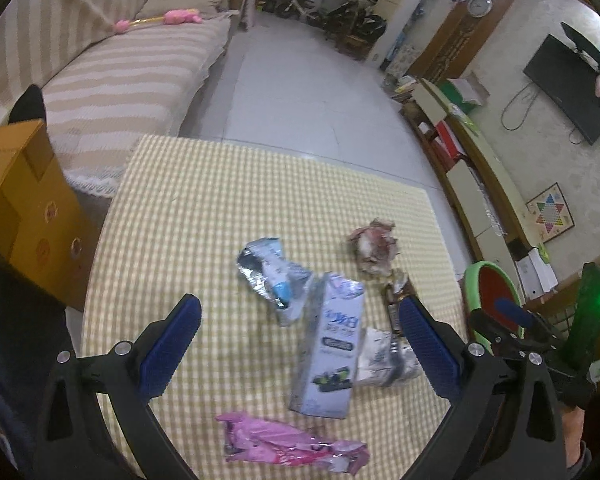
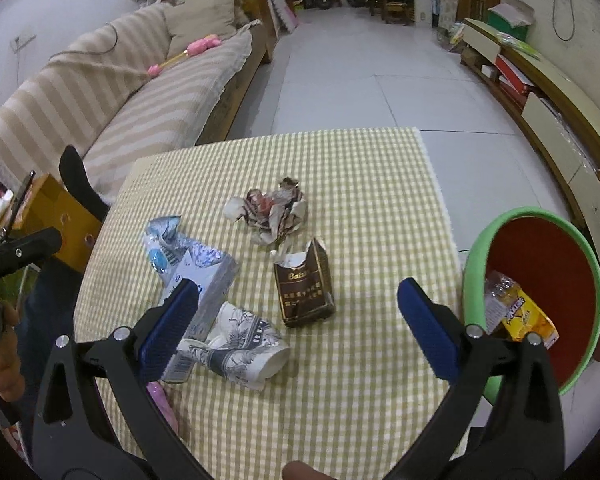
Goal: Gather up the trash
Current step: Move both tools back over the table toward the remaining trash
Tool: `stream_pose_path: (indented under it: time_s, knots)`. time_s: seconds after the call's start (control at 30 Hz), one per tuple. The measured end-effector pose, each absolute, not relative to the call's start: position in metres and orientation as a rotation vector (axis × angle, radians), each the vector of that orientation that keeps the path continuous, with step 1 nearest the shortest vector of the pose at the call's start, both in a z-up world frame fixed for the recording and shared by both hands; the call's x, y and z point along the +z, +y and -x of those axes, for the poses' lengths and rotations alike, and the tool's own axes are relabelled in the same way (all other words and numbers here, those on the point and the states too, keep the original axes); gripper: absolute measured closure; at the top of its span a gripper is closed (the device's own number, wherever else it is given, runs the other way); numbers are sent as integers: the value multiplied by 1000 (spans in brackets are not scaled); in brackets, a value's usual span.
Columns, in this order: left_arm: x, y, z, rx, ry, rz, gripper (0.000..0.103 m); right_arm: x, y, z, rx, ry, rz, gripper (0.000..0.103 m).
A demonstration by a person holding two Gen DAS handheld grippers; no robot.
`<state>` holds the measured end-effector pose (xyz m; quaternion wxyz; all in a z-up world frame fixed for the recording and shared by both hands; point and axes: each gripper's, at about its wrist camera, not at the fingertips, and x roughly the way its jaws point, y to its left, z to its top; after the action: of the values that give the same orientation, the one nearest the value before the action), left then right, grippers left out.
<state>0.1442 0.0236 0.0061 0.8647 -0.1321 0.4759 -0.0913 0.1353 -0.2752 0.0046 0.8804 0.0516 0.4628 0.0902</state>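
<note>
The left gripper [image 1: 300, 332] hangs above the checked table [image 1: 204, 208], jaws spread wide and holding nothing, angled down at the litter; the right gripper [image 2: 298, 320] is likewise wide open and empty, tilted down toward the table's near edge; between the left fingers the milk carton [image 1: 328, 344] lies flat, long axis running away from the camera, its torn top at the far end; the paper cup [image 2: 240, 348] lies on its side just beside the carton, mouth pointing right; the brown pack [image 2: 304, 292] lies beyond the cup, torn end away; the foil wrapper [image 1: 268, 276] is left of the carton, the paper wad [image 2: 268, 212] farthest, the pink wrapper [image 1: 292, 444] nearest; the green bin [image 2: 536, 296] stands off the table's right edge, a yellow packet [image 2: 528, 318] inside.
</note>
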Motion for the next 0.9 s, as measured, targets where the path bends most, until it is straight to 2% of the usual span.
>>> stream_pose_path:
  time_s: [0.9]
  knots:
    - [-87, 2, -224, -75, 1191, 338, 11, -62, -256, -182, 201, 1073, -32, 5]
